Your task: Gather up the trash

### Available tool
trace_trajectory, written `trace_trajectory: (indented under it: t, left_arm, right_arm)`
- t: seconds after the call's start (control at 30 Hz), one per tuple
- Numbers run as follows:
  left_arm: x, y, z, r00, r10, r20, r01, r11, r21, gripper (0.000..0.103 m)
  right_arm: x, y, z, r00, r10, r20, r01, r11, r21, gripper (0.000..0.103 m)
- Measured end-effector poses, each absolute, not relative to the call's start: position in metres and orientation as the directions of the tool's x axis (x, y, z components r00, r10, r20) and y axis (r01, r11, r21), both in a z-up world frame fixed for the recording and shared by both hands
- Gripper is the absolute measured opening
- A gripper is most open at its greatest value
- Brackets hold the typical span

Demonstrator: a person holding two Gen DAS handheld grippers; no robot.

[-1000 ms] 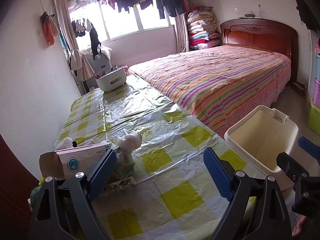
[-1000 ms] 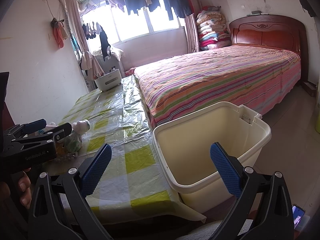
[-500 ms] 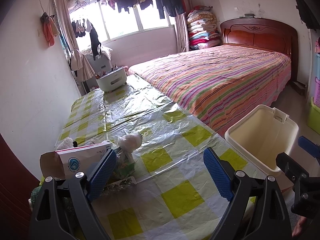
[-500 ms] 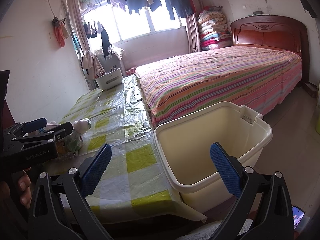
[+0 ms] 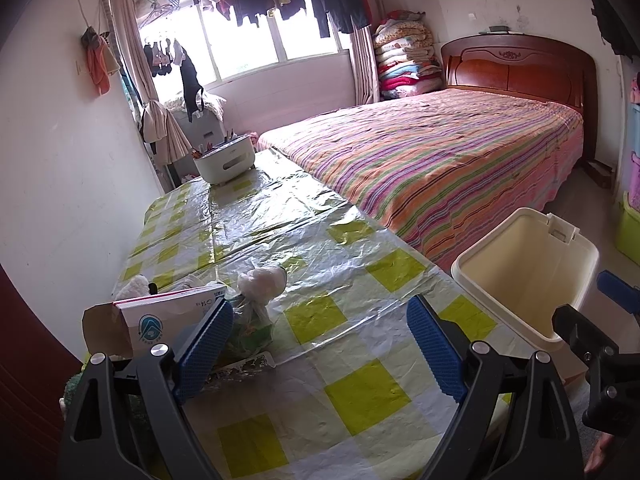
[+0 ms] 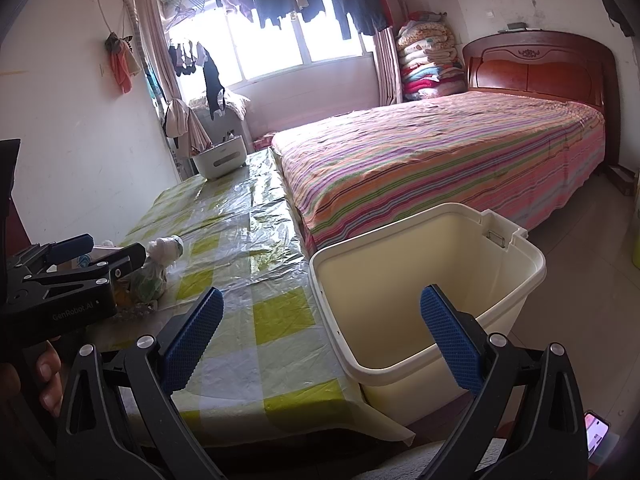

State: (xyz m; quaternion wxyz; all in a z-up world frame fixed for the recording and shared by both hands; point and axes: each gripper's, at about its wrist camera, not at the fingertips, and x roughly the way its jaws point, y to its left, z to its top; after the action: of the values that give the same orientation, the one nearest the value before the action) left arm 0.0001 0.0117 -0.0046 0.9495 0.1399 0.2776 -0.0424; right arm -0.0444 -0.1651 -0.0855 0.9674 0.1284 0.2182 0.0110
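A small heap of trash lies at the near left of the table: a knotted white plastic bag (image 5: pixel 262 280), a green wrapper (image 5: pixel 248 328) under it and a flat foil wrapper (image 5: pixel 240 366). My left gripper (image 5: pixel 320 344) hovers open just right of the heap, and its left pad (image 5: pixel 206 344) is beside the wrapper. A cream bin (image 5: pixel 528 280) stands on the floor against the table's right edge, with nothing in the part that shows. My right gripper (image 6: pixel 322 336) is open over the gap between table and bin (image 6: pixel 400 216). From the right wrist view, the bag (image 6: pixel 164 248) sits just beyond the left gripper (image 6: pixel 80 264).
A white booklet (image 5: pixel 160 316) and a cardboard piece (image 5: pixel 104 328) rest left of the heap. A white caddy (image 5: pixel 226 160) stands at the table's far end. The striped bed (image 5: pixel 440 152) runs along the table's right side. A phone (image 6: pixel 596 432) lies near the bin.
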Motion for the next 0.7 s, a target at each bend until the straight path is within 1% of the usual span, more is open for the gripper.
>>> trace_trajectory:
  t: [0.7]
  left_arm:
    - [-0.0002, 0.0117, -0.0043, 0.841, 0.010, -0.541, 0.154, 0.954, 0.257, 0.086]
  right_arm:
    - [-0.0432, -0.1610, -0.0859, 0.901, 0.084, -0.425, 0.030, 0.967, 0.253, 0.097]
